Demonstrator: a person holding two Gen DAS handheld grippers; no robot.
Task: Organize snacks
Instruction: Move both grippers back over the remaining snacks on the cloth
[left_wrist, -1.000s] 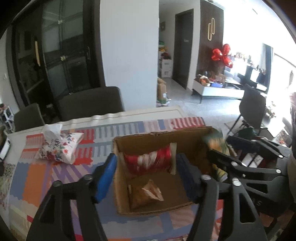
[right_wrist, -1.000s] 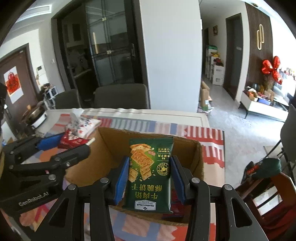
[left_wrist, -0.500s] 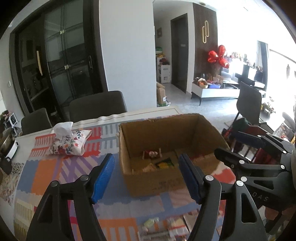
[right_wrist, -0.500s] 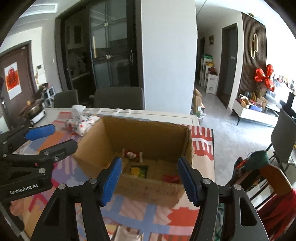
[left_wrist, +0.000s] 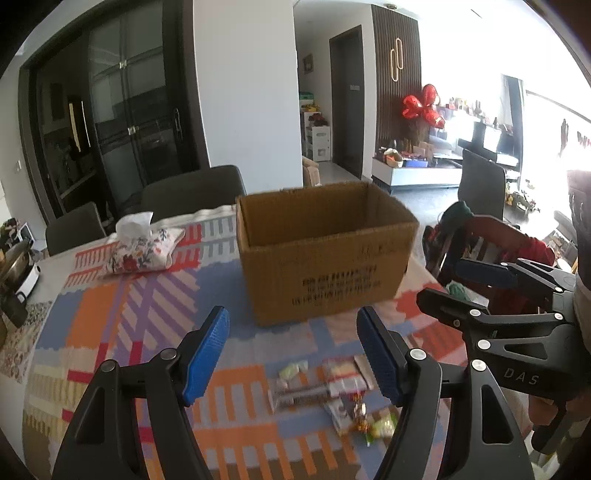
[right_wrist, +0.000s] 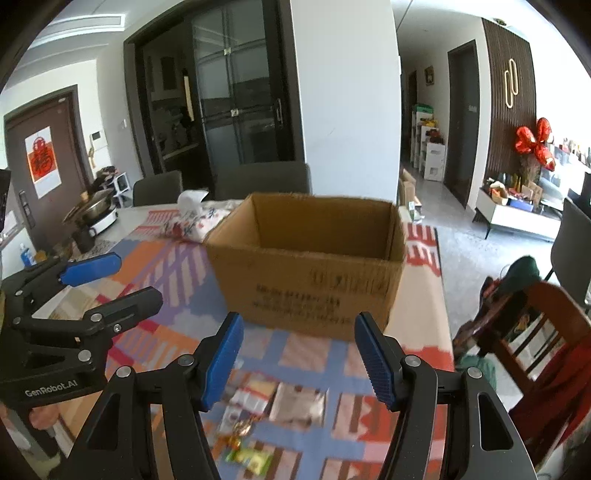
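An open cardboard box (left_wrist: 325, 254) stands on the patterned tablecloth; it also shows in the right wrist view (right_wrist: 314, 273). Its inside is hidden from this low angle. Several small snack packets (left_wrist: 325, 387) lie on the cloth in front of the box, seen too in the right wrist view (right_wrist: 273, 406). My left gripper (left_wrist: 293, 354) is open and empty above and behind the packets. My right gripper (right_wrist: 297, 360) is open and empty over the same packets. The right gripper also shows at the right of the left wrist view (left_wrist: 491, 295).
A floral tissue pouch (left_wrist: 142, 249) lies left of the box. Dark chairs (left_wrist: 192, 195) stand behind the table. A wooden chair with clothes (right_wrist: 524, 325) stands at the right table edge. A pot (right_wrist: 92, 214) sits at the far left.
The right gripper let go of the green cracker pack into the box. Both grippers drew back and down from the box, open, so the loose packets in front came into view.
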